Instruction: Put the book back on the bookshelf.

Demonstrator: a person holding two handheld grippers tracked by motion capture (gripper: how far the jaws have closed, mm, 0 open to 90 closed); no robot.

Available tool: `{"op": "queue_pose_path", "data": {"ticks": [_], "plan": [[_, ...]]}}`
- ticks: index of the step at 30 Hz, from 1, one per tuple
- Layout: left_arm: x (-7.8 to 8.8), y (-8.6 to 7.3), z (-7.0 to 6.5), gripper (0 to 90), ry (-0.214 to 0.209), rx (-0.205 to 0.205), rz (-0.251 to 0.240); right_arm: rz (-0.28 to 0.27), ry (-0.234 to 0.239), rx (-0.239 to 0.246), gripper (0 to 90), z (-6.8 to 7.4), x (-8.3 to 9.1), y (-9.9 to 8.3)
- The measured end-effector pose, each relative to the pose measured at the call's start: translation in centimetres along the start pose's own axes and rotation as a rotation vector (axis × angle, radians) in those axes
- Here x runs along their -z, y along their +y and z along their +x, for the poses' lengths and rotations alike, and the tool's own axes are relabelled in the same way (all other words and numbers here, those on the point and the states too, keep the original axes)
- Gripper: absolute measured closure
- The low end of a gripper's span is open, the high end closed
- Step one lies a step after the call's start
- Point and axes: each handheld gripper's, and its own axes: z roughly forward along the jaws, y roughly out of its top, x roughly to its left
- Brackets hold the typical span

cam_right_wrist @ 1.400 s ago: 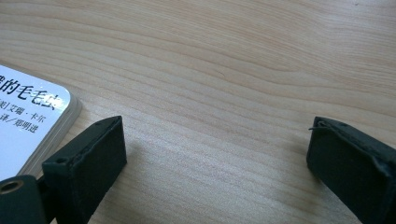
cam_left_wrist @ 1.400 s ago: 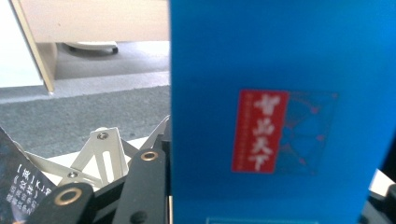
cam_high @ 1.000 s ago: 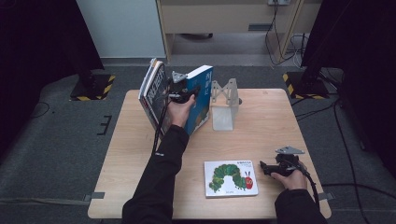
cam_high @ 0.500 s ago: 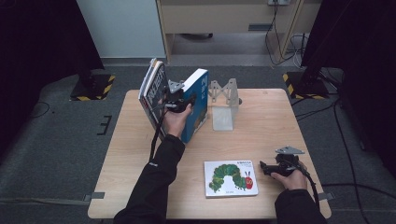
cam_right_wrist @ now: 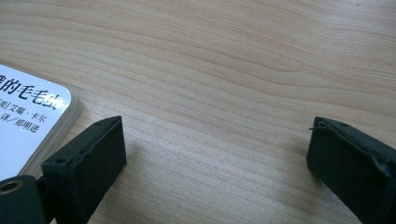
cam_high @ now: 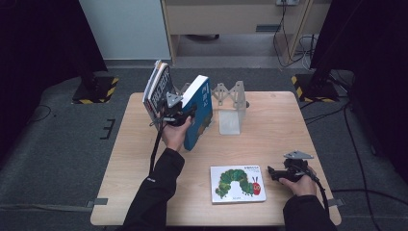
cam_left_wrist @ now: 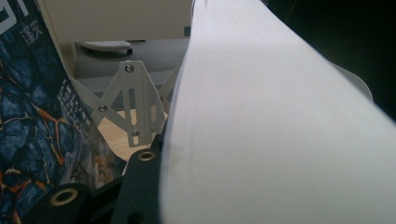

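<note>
The left gripper (cam_high: 185,115) pinches a thick blue book (cam_high: 199,113) by its fore-edge — in the left gripper view the white page block (cam_left_wrist: 280,126) sits right against one black finger (cam_left_wrist: 140,186). The book stands on end, tilted, at the far left of the wooden counter (cam_high: 269,139), just beside a dark-covered book (cam_high: 159,89) that leans at the far left edge, and near a pale metal book rack (cam_high: 231,108) to its right. The right gripper (cam_high: 276,174) rests low at the near right of the counter, its fingers (cam_right_wrist: 88,158) spread wide with nothing between them, just beside a flat picture book (cam_high: 236,184) bearing a green caterpillar — one white corner shows by the finger.
</note>
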Motion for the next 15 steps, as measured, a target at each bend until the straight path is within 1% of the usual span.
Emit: {"op": "queue_pose_path", "data": {"ticks": [2,5,8,10,15], "plan": [[0.2,-0.2,-0.3,58.8,-0.007,-0.017,-0.006,0.0,0.001,0.0,4.9,0.0,0.0,0.0],[0.3,-0.3,-0.6,58.8,-0.016,-0.028,-0.003,0.0,0.002,0.0,5.0,0.0,0.0,0.0],[0.1,-0.2,-0.8,59.4,0.004,-0.014,-0.008,0.0,0.001,-0.001,5.0,0.0,0.0,0.0],[-0.1,-0.1,-0.8,59.6,0.017,-0.015,-0.01,0.0,0.001,0.001,5.0,0.0,0.0,0.0],[-0.9,0.2,-1.1,59.6,0.028,0.013,-0.012,0.0,0.002,0.0,4.9,0.0,0.0,0.0]]}}
